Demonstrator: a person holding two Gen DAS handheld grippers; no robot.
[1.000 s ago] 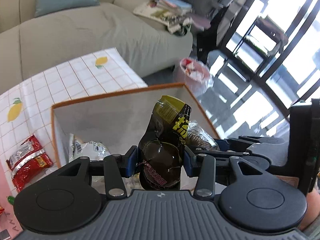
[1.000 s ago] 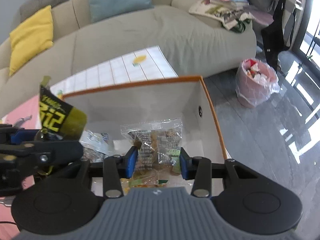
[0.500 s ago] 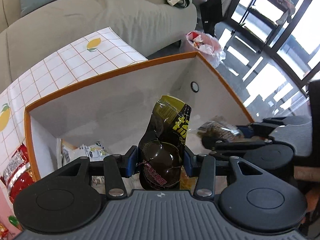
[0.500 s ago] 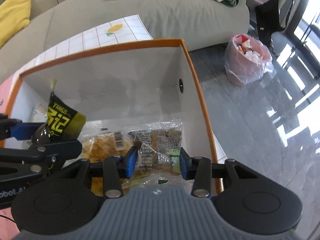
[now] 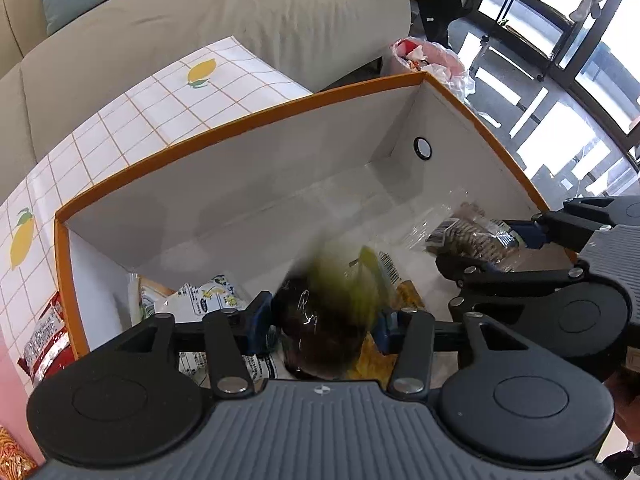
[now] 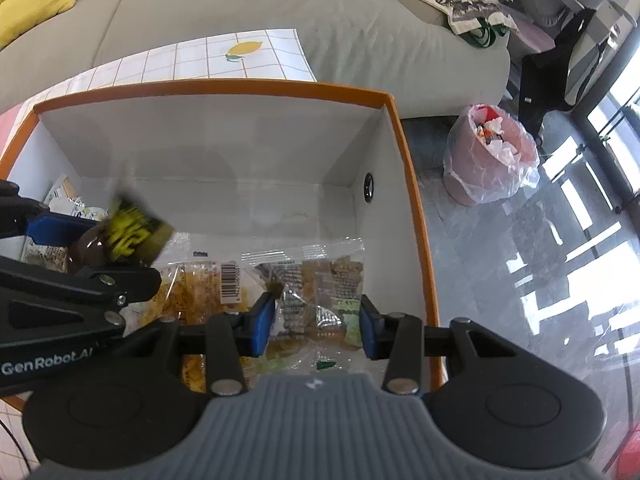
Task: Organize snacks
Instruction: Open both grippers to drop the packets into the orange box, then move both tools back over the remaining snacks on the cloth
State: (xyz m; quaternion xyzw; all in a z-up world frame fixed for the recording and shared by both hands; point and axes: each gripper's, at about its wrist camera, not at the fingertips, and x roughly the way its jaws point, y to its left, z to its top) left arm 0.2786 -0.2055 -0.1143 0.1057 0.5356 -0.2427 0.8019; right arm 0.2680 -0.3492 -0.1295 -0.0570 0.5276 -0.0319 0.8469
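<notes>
From the left wrist, the left gripper (image 5: pixel 322 322) is sitting low inside the orange-rimmed box (image 5: pixel 248 120), its jaws spread either side of a blurred dark snack pouch (image 5: pixel 320 332) above the packets on the floor, grip unclear. Over on the right wrist, the right gripper (image 6: pixel 316 322) is clamping a clear cookie packet (image 6: pixel 316 280) inside the box's right end, near the wall with the round hole (image 6: pixel 368 190).

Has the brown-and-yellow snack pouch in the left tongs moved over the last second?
Yes. The brown-and-yellow snack pouch, motion-blurred, now sits lower inside the orange-rimmed box, far below its rim.
</notes>
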